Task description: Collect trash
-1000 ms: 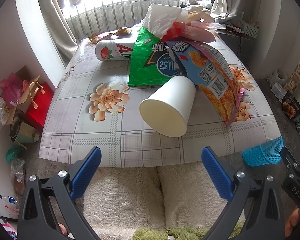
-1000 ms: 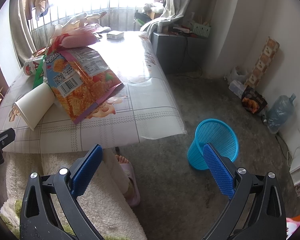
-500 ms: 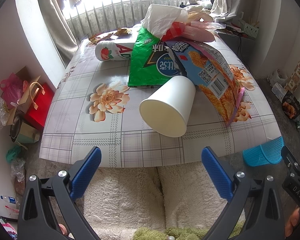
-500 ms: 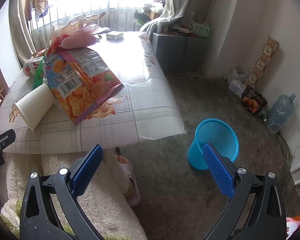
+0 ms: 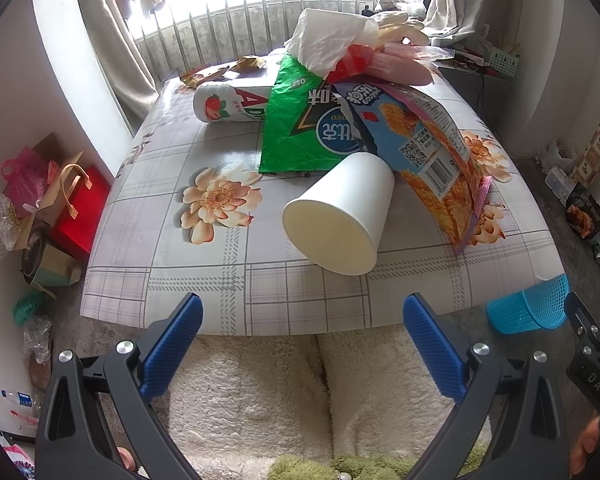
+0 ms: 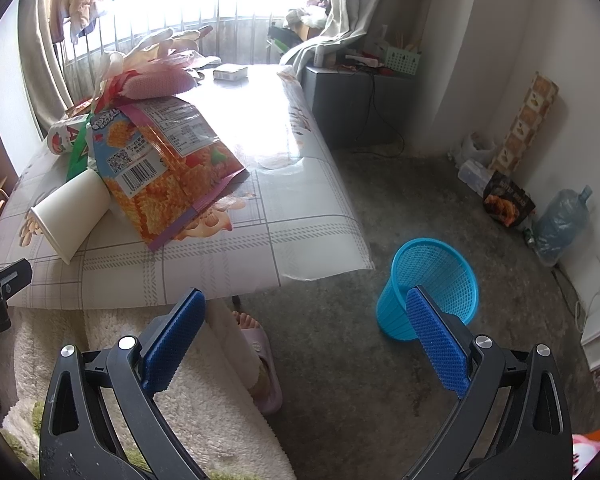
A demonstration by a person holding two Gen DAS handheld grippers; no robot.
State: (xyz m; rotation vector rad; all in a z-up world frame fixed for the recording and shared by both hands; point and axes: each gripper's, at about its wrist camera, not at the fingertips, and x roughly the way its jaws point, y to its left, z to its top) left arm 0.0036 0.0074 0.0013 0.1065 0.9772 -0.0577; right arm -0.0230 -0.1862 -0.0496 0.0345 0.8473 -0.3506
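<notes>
In the left wrist view, the left gripper [image 5: 302, 334] is hovering just short of the near edge of the bench [image 5: 204, 280], which is wearing a glossy checked cloth printed with flowers; its blue-padded fingers [image 5: 172, 350] are standing spread wide with nothing between them. Ahead of the left finger and far back, a white cylindrical plastic bottle with a strawberry label [image 5: 230, 103] is lying on its side. Just right of it a crinkled green foil snack bag [image 5: 300, 128] is lying flat, with crumpled white tissue [image 5: 324, 40] resting at its far end. Straight ahead between the fingers, a white paper cup [image 5: 340, 216] is lying on its side, its open mouth facing the gripper and its base tucked against the bags. Ahead of the right finger, an orange and blue snack bag with a barcode [image 5: 432, 152] is leaning over the cup's base. In the right wrist view, the right gripper [image 6: 302, 334] is hanging beyond the bench's right corner, its fingers [image 6: 174, 346] likewise spread apart and empty. A blue plastic mesh wastebasket [image 6: 432, 276] is standing on the grey floor [image 6: 340, 380], showing just behind the right fingertip.
</notes>
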